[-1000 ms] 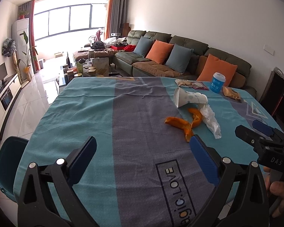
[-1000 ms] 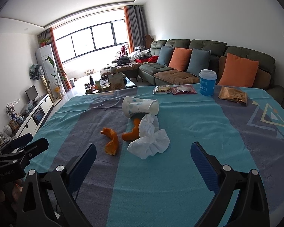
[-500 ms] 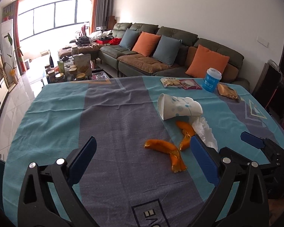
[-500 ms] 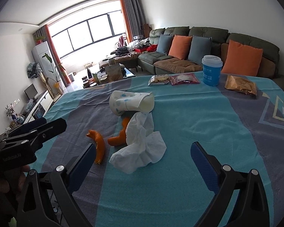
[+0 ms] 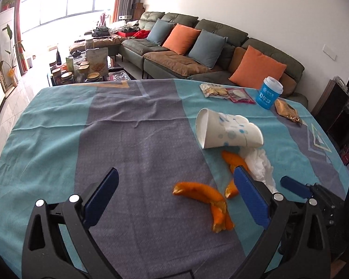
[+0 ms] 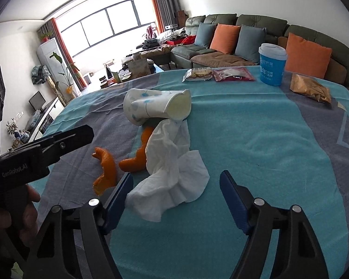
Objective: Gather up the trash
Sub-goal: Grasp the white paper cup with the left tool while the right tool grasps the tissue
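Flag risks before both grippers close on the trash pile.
1. The right hand-held gripper, jaws closing, brackets only the near end of the loose tissue; its far end lies under the tipped paper cup, which may get dragged.
2. The left hand-held gripper sits close beside it over the orange peel; they could collide.

Bright window (image 6: 109, 21), white walls (image 5: 256, 4) — green sofa (image 5: 221, 46), orange cushions (image 6: 307, 54)

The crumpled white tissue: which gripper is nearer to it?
Right. The right gripper straddles the tissue, jaws closing. The left gripper is over the orange peel beside it.
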The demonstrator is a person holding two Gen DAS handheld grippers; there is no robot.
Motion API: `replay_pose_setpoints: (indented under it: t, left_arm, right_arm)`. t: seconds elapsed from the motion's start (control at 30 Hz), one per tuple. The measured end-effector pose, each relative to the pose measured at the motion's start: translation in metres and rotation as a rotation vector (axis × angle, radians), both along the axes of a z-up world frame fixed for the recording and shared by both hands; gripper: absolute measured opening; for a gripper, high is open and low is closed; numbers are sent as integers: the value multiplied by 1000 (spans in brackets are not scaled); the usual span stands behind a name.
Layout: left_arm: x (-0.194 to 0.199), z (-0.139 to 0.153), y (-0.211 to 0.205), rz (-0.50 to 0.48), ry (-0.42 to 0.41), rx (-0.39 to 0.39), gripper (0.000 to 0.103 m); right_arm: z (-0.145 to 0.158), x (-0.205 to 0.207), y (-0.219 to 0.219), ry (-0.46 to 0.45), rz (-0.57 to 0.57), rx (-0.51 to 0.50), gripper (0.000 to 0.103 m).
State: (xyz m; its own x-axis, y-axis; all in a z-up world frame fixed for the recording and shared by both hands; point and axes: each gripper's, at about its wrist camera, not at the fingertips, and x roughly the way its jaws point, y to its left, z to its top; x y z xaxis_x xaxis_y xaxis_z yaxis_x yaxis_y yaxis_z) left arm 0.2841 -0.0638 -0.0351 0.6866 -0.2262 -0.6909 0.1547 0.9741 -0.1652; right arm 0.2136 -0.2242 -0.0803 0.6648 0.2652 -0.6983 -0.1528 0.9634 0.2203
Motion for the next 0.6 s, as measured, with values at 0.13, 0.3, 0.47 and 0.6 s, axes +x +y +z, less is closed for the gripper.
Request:
replay_pose_setpoints:
  t: [0.13,0.3,0.47,0.6]
  left_arm:
    - [16,4,-16,-38,-8,15,97]
    - [39,9,-43,-85,1,36,97]
    - [61,5,-66,-89,62,15,97]
    - [69,4,-80,-86,86,18,97]
  right_arm:
    - [-4,3,0,24,5,9,46]
    - [-5,2,-5,29,-5,33,17]
    - [-5,1,-7,26,-3,51,7]
    - [-5,1,-8,23,3,54,5]
